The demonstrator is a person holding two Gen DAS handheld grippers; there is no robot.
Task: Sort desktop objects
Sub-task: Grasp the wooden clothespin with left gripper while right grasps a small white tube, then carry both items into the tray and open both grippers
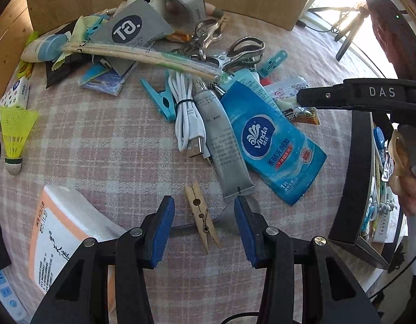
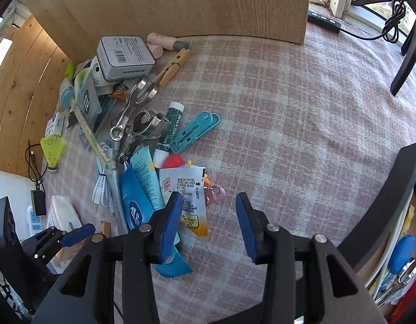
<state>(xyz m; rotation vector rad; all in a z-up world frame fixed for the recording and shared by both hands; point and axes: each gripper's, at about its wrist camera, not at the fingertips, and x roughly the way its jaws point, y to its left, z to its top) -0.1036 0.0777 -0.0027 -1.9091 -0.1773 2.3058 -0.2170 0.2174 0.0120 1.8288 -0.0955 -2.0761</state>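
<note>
While the left gripper [image 1: 204, 225] hangs wide open over the checked tablecloth [image 1: 105, 140], a wooden clothespin [image 1: 202, 217] lies between its blue pads [image 1: 164, 232], untouched; grey tube [image 1: 222, 145] just beyond. Right gripper [image 2: 208, 226] also spread wide, holding nothing, left pad above a creamer sachet [image 2: 187, 191] in the clutter

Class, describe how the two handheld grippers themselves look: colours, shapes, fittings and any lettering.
Both grippers, left and right, are matte black linkages of flat angular bars with triangular cut-outs, joined by round silver pivot pins. Each ends in two fingers faced with flat blue pads. In the left view, the right gripper's black body carries white "DAS" lettering. A bare hand shows beside it; no sleeve is visible.
</note>
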